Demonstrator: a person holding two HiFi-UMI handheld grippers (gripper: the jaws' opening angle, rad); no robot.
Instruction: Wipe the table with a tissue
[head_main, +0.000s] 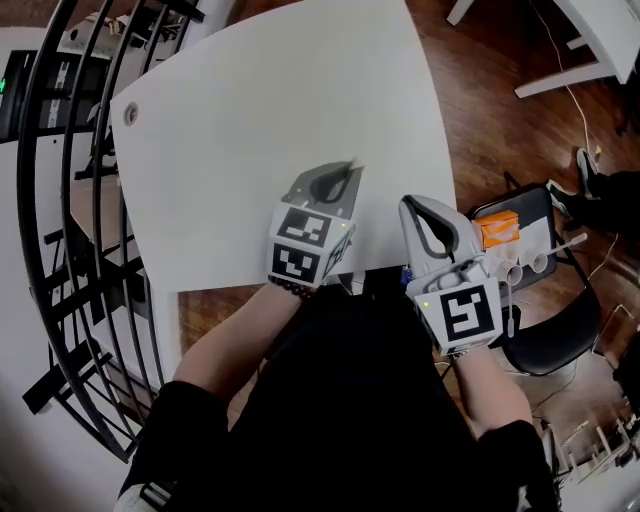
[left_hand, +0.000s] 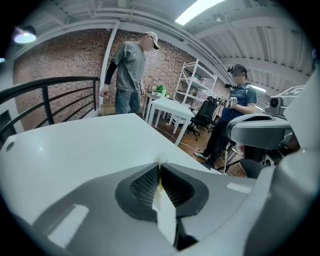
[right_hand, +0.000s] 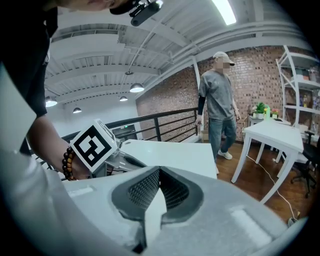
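The white table (head_main: 280, 100) fills the upper middle of the head view, and no loose tissue lies on its top. My left gripper (head_main: 348, 172) hovers over the table's near right part, jaws shut. A small white tuft of tissue (left_hand: 160, 159) pokes out at its fingertips, so little of it shows. My right gripper (head_main: 408, 204) is at the table's near right corner, jaws shut with nothing between them (right_hand: 159, 170). The left gripper's marker cube (right_hand: 92, 146) shows in the right gripper view.
A black metal railing (head_main: 70, 200) curves along the table's left side. A black chair (head_main: 545, 340) at the right carries an orange pack (head_main: 497, 228) and white cups. A person in grey (left_hand: 127, 75) stands beyond the table; another (left_hand: 235, 110) stands by a second white table (right_hand: 272, 132).
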